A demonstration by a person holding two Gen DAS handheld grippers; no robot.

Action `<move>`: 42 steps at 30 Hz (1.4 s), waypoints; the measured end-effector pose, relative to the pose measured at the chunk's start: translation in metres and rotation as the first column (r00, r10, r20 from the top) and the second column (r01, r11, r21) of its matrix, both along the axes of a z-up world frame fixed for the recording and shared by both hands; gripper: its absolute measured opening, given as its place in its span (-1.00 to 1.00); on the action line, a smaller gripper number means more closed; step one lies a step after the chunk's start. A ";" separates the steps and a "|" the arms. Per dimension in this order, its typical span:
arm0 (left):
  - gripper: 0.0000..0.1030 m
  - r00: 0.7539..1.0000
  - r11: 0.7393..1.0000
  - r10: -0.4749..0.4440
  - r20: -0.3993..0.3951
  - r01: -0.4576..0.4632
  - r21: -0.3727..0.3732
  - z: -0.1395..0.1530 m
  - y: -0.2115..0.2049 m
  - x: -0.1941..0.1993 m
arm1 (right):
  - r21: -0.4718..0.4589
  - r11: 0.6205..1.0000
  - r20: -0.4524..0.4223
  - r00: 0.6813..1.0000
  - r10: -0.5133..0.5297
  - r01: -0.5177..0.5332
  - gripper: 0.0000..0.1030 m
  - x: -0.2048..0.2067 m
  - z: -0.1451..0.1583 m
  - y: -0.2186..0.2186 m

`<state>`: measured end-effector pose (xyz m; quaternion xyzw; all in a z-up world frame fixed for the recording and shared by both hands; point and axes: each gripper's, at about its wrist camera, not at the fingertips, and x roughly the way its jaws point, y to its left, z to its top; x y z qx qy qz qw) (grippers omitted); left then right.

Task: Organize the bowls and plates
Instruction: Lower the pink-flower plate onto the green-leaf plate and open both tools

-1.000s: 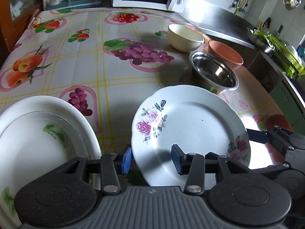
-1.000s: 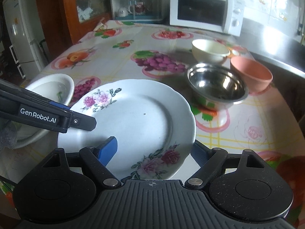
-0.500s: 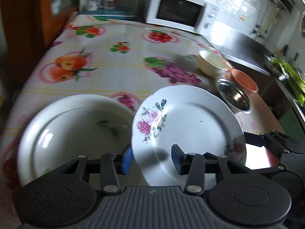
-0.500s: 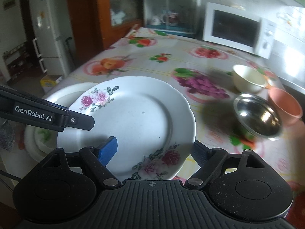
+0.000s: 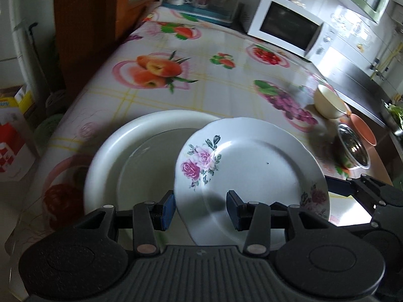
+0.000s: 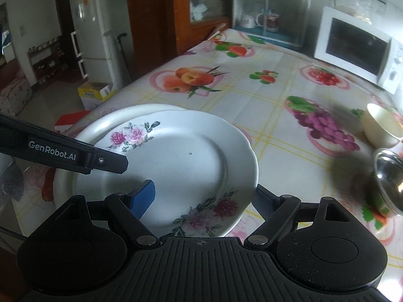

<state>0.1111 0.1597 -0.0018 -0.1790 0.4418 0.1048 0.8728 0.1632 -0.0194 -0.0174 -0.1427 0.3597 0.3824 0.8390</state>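
A kitchen tabletop (image 5: 226,93) under a fruit-print cloth fills both views, with a white microwave (image 5: 284,29) at its far end and a glass-fronted cupboard (image 6: 267,12) beside that.

The rose plate (image 5: 252,173) is in the air, tilted, gripped from two sides. The left claw (image 5: 200,210) has one blue pad under the plate's near-left rim and the other on its upper face, so its fingers pinch that rim. The right claw (image 6: 205,196) does the same on the opposite edge: one blue pad (image 6: 142,196) lies on the plate's face and the other finger reaches under the rim near the darker roses. In the right wrist view the left claw's black arm crosses over the plate's left side.

Directly beyond and to the left of the left claw, a larger plain white plate (image 5: 141,156) lies flat on the tabletop; the rose plate overlaps its right half from above. Whether the two plates touch cannot be told.

Far off to the right of both claws stand three bowls close together: a cream bowl (image 5: 327,102), a steel bowl (image 5: 352,153) nearer the claws, and an orange bowl (image 5: 362,132) just behind the steel one. Past the tabletop's left edge, a red and white carton (image 5: 12,146) stands on the floor.
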 end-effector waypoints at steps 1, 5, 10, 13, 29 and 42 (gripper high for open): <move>-0.15 1.000 1.000 0.003 -0.003 -0.003 -0.003 -0.001 0.002 -0.001 | -0.004 1.000 -0.001 1.000 0.004 -0.004 0.64 -0.001 -0.001 0.003; -0.15 1.000 1.000 0.020 -0.017 -0.020 -0.021 -0.009 0.013 -0.003 | -0.021 1.000 -0.003 1.000 0.013 -0.013 0.64 -0.003 -0.006 0.012; -0.15 0.999 0.999 0.029 -0.032 -0.030 -0.034 -0.018 0.021 -0.003 | -0.035 0.999 -0.009 1.000 0.023 -0.023 0.64 -0.005 -0.010 0.018; -0.15 0.999 0.998 0.032 -0.039 -0.034 -0.044 -0.022 0.026 -0.003 | -0.040 0.999 -0.014 0.999 0.028 -0.029 0.63 -0.005 -0.012 0.020; -0.09 0.998 0.998 0.044 -0.047 -0.045 -0.039 -0.026 0.033 -0.003 | -0.054 0.997 -0.005 0.999 0.049 -0.049 0.61 -0.010 -0.017 0.022; 0.18 0.998 0.999 0.050 -0.034 -0.050 0.001 -0.016 0.031 -0.004 | -0.054 0.995 0.023 0.996 0.086 -0.085 0.64 -0.019 -0.015 0.022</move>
